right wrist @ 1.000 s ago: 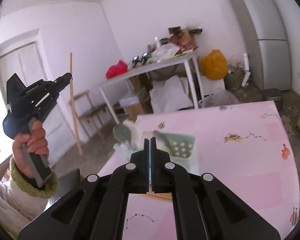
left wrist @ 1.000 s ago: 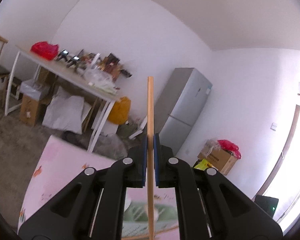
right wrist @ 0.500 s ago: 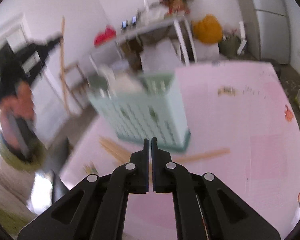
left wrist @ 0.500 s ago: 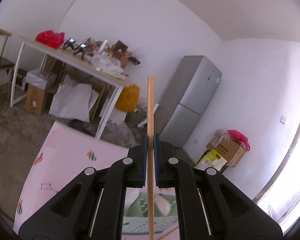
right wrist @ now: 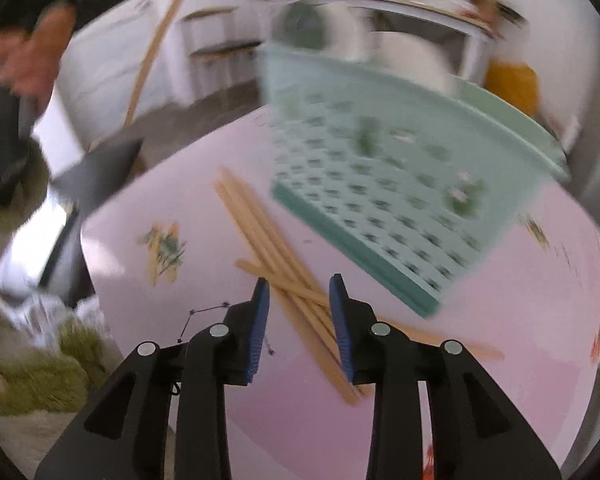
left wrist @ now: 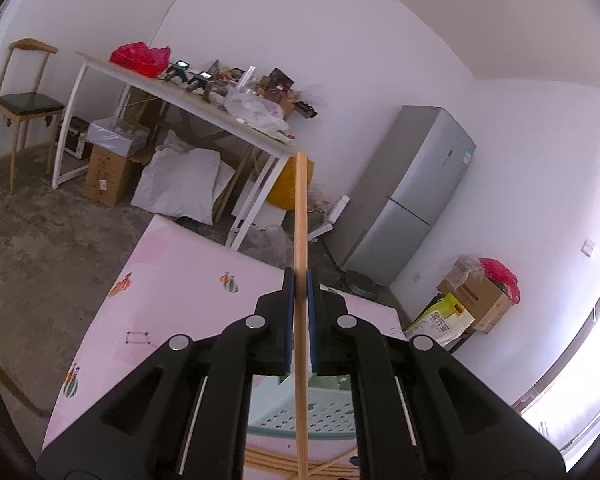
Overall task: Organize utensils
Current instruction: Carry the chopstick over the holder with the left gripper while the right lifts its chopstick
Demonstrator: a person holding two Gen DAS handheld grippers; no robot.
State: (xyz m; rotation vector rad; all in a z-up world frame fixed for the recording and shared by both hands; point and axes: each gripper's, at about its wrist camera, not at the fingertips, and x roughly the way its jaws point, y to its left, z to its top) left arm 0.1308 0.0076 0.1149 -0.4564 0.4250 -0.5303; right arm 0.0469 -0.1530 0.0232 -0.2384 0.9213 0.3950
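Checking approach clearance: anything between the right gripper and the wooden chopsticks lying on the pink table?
Nothing visible. The right gripper, jaws just opened, hangs over the loose wooden chopsticks with only bare pink table around; the perforated teal plastic basket stands beyond them.

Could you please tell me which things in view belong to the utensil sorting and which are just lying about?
Part of the job:
- chopstick clamped in the left gripper
- loose chopsticks on the pink table, under the opening right gripper
- green basket

Just lying about:
- fridge
- cluttered white table
- chair
- cardboard boxes
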